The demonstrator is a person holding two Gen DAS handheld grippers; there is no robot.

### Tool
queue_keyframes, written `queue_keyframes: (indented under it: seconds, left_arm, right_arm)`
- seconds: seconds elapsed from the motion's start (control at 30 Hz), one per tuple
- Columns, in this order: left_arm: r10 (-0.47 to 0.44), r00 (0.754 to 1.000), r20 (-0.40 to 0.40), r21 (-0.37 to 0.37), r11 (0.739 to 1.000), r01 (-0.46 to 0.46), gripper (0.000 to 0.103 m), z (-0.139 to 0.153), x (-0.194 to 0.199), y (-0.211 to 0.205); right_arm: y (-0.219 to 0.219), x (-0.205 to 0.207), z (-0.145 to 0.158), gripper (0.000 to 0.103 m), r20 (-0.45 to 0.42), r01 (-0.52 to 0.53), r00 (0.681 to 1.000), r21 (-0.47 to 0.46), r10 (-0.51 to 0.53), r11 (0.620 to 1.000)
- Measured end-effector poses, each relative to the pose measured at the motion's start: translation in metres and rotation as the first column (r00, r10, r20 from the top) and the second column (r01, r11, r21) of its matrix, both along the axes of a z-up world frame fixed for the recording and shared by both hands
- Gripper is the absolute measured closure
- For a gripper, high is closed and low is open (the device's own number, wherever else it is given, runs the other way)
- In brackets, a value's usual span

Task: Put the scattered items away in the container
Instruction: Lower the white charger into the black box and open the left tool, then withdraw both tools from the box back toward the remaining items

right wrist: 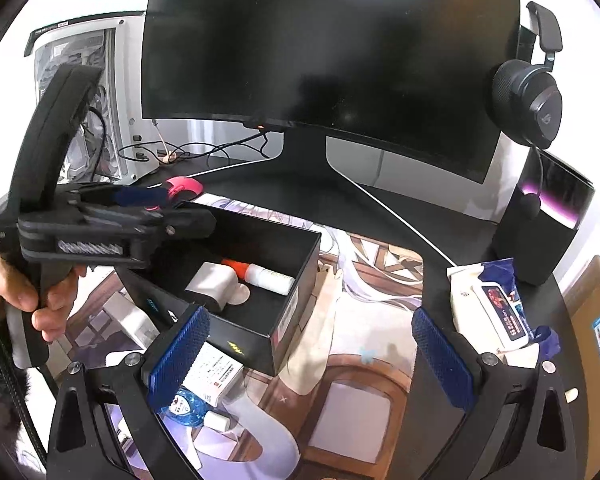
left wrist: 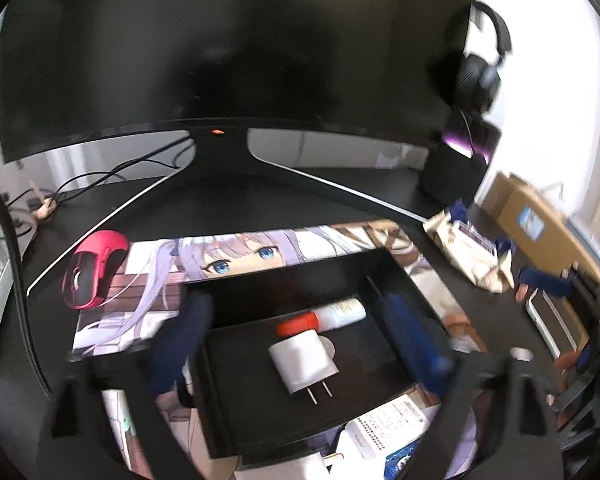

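A black open box (left wrist: 396, 276) (right wrist: 300, 300) sits on the printed desk mat. Inside lie a white charger plug (left wrist: 304, 358) (right wrist: 214, 284) and a white tube with an orange cap (left wrist: 324, 316) (right wrist: 266, 276). My left gripper (left wrist: 300, 332) is open and empty, hovering over the box with its blue pads on either side of the charger; it also shows in the right wrist view (right wrist: 140, 200). My right gripper (right wrist: 312, 356) is open and empty, above the mat near the box's front corner. A white printed carton (right wrist: 214, 372) (left wrist: 388, 428) and a blue blister item (right wrist: 184, 406) lie on the mat in front of the box.
A red mouse (left wrist: 92, 276) (right wrist: 184, 186) sits left of the mat. A wet-wipes pack (right wrist: 496, 308) (left wrist: 472, 248) lies right. A large monitor (right wrist: 328, 52), black speaker (right wrist: 540, 216), headphones (right wrist: 528, 100), PC case (right wrist: 84, 100) and cardboard box (left wrist: 540, 232) ring the desk.
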State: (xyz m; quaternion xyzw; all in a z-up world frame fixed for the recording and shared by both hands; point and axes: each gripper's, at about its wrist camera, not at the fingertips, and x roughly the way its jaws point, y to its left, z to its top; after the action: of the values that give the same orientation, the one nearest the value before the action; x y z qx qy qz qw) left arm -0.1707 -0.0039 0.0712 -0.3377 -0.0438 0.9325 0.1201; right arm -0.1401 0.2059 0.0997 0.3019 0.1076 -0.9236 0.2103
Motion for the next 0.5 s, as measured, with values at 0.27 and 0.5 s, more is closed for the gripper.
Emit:
queue_keyframes:
  seconds: [0.27,0.5]
  left_arm:
    - [0.059,0.998,-0.022,-0.045,0.997,-0.06,0.0,0.006,0.017,-0.014]
    - [0.086,0.995,-0.042,-0.101,0.991,-0.09,0.0,0.003,0.04,-0.019]
  right_arm:
    - [0.0,0.002,-0.008,0.0,0.031,-0.009,0.999,-0.02,0.009,1.0]
    - [-0.002,0.008,-0.015,0.0,0.061,0.005,0.998,-0.046,-0.002,0.999]
